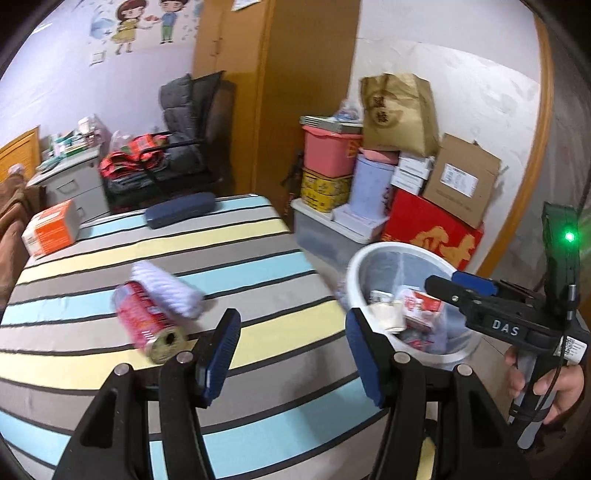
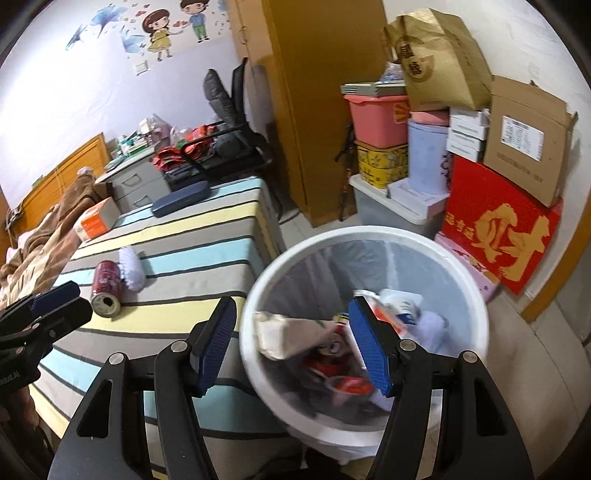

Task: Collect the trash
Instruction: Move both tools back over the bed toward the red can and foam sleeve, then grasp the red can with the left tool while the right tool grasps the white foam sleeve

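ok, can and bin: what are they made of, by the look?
Red can: looks like thin metal, printed glossy wall, dull brassy end with an open mouth hole.
White bin: likely plastic, smooth moulded rolled rim, lined with a thin translucent bag.

Home bedroom, striped bed (image 1: 229, 266), cartoon wall stickers (image 2: 173, 31), wooden wardrobe (image 1: 291, 74), stacked storage boxes (image 2: 480, 147)

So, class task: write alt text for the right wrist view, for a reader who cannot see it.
The right tool, open and empty, hangs over a white bin part-filled with cartons and wrappers. Left of the bin, a red can and a white brush lie on a striped bed.
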`<state>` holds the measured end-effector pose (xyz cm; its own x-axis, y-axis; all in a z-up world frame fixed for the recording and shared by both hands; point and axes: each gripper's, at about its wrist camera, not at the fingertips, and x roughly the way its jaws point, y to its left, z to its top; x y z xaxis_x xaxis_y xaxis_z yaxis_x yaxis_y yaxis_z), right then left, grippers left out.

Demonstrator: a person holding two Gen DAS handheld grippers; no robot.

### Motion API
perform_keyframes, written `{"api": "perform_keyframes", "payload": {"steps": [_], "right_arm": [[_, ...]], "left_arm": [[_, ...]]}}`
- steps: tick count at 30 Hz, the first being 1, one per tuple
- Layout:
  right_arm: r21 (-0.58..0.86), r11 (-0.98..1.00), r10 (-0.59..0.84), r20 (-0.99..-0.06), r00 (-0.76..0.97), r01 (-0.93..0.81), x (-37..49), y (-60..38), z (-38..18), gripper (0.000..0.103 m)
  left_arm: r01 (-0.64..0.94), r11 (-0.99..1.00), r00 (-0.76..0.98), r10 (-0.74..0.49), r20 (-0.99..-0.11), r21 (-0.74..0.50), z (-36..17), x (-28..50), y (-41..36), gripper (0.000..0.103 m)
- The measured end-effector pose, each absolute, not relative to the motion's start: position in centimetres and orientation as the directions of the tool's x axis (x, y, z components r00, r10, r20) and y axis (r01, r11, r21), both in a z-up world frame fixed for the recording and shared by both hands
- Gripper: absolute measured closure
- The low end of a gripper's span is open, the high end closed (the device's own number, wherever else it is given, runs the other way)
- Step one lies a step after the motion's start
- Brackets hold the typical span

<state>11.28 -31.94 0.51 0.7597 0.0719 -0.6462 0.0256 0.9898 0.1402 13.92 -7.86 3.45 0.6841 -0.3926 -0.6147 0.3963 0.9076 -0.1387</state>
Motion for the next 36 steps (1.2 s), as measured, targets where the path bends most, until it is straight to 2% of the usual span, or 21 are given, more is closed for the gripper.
{"api": "perform_keyframes", "payload": {"steps": [17,23,32,36], "right_arm": [[0.120,0.986,0.168,-0.649,0.742,-0.119,15.9,-25.2,0.2,0.038],[0.116,0.983,0.184,-0.663,0.726,-0.143,18.2,-23.6,-0.3,0.038],[0.107,0.977,0.209,-0.682,0.701,-0.187,21.0,-21.9,-0.6,0.038],[0.108,0.970,0.229,-0.691,0.686,-0.216,21.9,-20.9,-1.0,0.038]], "left_arm": [[0.145,0.966,0.706,-0.252,-0.662,-0.212,0.5,17.2,2.0,0.039],[0.115,0.951,0.676,-0.286,-0.679,-0.287,-0.8,19.9,2.9,0.038],[0.101,0.960,0.623,-0.267,-0.735,-0.263,-3.3,23.5,2.0,0.036],[0.109,0.949,0.599,-0.301,-0.742,-0.297,-4.1,24.1,2.2,0.034]]}}
